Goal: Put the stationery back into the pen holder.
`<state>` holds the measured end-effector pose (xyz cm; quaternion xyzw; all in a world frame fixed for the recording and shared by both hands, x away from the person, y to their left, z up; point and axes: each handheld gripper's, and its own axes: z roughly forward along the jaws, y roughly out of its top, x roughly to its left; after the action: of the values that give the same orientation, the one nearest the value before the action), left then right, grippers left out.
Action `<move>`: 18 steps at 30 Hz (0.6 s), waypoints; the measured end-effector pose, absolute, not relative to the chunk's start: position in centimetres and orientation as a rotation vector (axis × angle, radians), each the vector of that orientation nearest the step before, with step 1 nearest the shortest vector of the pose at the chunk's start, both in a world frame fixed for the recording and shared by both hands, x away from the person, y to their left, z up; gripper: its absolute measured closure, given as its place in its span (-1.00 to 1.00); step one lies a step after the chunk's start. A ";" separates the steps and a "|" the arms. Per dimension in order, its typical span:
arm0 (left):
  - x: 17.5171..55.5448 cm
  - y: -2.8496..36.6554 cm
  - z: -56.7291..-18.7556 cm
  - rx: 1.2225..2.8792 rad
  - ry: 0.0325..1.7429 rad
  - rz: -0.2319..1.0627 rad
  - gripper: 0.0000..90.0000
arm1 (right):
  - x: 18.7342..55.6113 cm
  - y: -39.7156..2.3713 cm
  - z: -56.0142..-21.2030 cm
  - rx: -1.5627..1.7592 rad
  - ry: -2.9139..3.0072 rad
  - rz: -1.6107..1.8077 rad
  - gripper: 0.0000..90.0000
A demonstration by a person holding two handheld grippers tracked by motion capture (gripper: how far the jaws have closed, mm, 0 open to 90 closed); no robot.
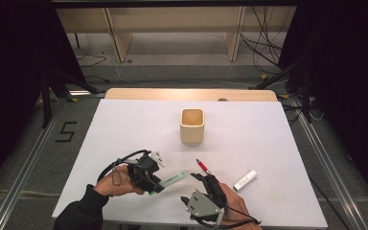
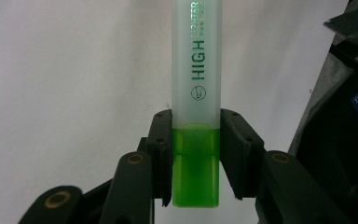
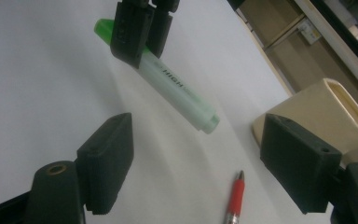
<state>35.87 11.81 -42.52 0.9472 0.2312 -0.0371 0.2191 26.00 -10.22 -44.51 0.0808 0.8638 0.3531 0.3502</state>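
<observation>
Nearest, right claw (image 1: 199, 176) spread wide, holding nothing, just behind the red pen (image 1: 202, 166). Left claw (image 1: 159, 184) clamped on green highlighter (image 1: 171, 180), left of the pen. White marker (image 1: 245, 180) right of pen. Farther back on white tabletop (image 1: 249, 134), beige cup (image 1: 192, 126).

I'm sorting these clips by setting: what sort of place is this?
Probably a lab or studio set up for recording tabletop handling, not a home or office. A white table stands between dark curtains, loose cables trail on the floor, and a taped "5" marks the floor beside a rail.
</observation>
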 end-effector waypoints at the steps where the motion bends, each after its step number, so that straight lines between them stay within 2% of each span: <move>1: 35.9 11.8 -42.5 2.623 0.640 -0.102 0.48 | 26.0 -9.7 -44.7 0.168 2.227 0.875 -0.40; 18: 36.0 12.0 -42.2 2.613 0.657 -0.125 0.48 | 25.8 -6.7 -46.5 -0.038 2.155 0.687 -0.33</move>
<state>35.96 12.00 -42.20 0.9450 0.2377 -0.0453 0.2201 25.75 -6.67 -46.50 -0.0152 0.8619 0.2747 0.4259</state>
